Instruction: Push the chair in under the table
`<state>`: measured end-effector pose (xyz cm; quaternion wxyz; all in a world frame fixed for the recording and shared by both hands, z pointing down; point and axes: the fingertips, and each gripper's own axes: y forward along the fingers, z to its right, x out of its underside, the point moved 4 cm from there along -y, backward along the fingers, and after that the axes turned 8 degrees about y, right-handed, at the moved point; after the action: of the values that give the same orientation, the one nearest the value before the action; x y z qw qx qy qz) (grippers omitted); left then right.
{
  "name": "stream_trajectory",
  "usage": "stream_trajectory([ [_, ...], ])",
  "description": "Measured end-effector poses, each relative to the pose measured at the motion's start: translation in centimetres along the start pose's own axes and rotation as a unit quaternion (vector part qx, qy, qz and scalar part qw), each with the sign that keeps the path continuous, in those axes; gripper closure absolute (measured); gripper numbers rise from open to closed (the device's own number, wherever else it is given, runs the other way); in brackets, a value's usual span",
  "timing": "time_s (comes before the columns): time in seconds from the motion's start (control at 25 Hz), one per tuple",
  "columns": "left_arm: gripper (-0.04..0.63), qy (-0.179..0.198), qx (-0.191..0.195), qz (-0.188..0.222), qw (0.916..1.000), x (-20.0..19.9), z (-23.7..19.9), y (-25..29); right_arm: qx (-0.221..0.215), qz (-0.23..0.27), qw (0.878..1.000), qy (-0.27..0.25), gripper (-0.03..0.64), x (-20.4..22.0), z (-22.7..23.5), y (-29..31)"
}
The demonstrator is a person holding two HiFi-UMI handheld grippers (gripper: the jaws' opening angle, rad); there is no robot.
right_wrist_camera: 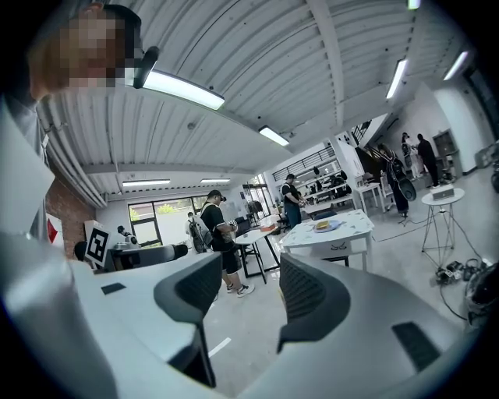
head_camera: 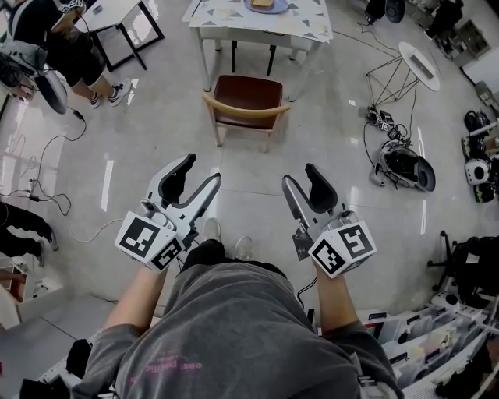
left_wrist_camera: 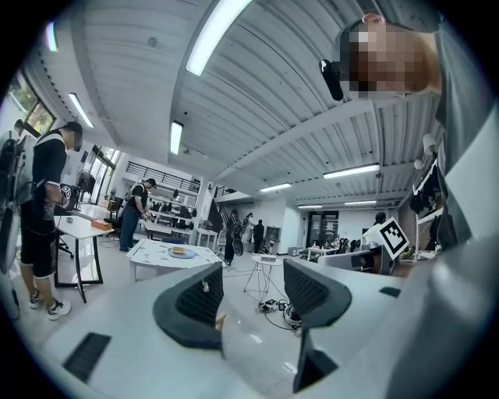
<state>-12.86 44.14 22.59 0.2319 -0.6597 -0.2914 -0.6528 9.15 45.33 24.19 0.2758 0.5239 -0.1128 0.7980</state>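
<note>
Left claw (head_camera: 201, 170) and right claw (head_camera: 299, 174), both mine: jaws apart, nothing between them, held level and side by side, probably to meet the backrest of the brown-seated chair (head_camera: 248, 101), which stands well ahead, pulled out from the white worktop (head_camera: 234, 33).

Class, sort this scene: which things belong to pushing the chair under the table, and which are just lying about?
For the job: chair, white table, left claw, right claw (both open, empty).
Lying about: floor cable, round side table, dark gear by it.
</note>
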Motion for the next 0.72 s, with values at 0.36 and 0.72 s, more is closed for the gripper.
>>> stream_trajectory([
  [0.36, 0.353, -0.002, -0.003, 0.001, 1.0, 0.1, -1.9, 2.7, 0.0, -0.003, 1.0, 0.003, 0.402, -0.6, 2.0, 2.3],
  [0.72, 0.354, -0.016, 0.002, -0.003, 0.9999, 1.1, -7.9, 8.1, 0.012, -0.019, 1.0, 0.003, 0.403, -1.5, 5.5, 9.0],
])
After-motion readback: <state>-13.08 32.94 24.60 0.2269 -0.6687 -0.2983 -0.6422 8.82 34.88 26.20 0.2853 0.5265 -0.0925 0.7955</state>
